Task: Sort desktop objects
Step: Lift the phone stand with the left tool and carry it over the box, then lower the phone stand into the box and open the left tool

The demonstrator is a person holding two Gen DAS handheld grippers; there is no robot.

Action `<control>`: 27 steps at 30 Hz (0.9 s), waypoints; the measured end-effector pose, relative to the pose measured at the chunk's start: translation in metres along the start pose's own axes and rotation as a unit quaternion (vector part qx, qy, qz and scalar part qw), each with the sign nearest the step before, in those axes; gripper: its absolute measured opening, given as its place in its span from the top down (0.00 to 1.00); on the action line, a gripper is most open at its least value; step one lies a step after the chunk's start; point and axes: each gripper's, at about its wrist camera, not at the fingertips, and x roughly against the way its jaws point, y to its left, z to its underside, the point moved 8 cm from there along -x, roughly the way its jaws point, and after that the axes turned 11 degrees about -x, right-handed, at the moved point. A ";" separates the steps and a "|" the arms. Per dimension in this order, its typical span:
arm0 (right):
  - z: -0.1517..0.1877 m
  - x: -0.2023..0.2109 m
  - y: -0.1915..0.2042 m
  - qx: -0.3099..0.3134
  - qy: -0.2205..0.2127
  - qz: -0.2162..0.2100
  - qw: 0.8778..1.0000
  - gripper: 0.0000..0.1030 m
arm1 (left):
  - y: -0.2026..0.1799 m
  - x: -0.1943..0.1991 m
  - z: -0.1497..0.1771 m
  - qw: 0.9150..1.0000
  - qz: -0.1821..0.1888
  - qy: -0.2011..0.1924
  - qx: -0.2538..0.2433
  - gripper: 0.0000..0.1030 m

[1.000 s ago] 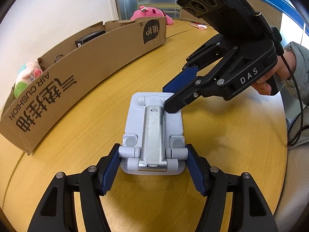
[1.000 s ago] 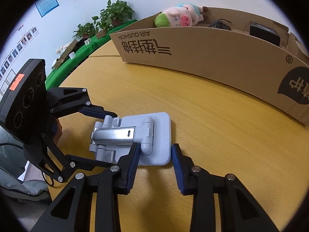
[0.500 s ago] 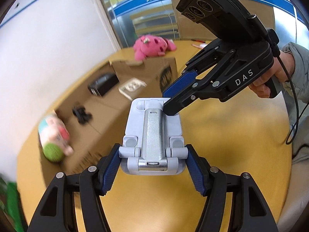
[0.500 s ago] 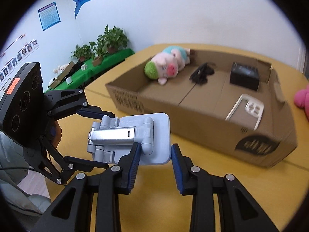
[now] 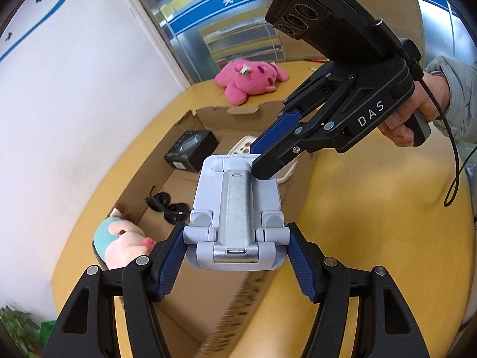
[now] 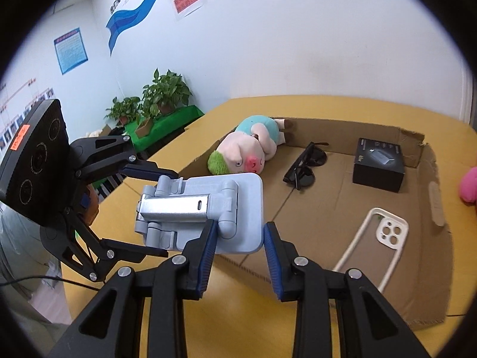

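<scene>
A folded pale blue and silver phone stand (image 5: 237, 208) (image 6: 205, 213) is held in the air above the near wall of an open cardboard box (image 5: 238, 307) (image 6: 351, 200). My left gripper (image 5: 235, 264) is shut on its hinged end. My right gripper (image 6: 238, 246) (image 5: 262, 161) is shut on the corner of its flat plate at the other end. In the box lie a plush pig (image 6: 250, 152), black sunglasses (image 6: 307, 165), a black carton (image 6: 378, 164) and a white phone case (image 6: 375, 238).
The box stands on a round yellow table (image 5: 372, 223) near a white wall. A pink plush toy (image 5: 250, 79) lies on the table beyond the box. Potted plants (image 6: 155, 98) stand on a green surface off the table.
Both grippers have lifted the phone stand off the table and carried it up over the box's near wall. The inside of the box has come into view.
</scene>
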 end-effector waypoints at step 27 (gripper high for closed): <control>0.031 -0.145 -0.029 -0.157 0.160 0.001 0.975 0.68 | 0.029 -0.093 0.100 0.959 0.194 0.164 0.123 0.30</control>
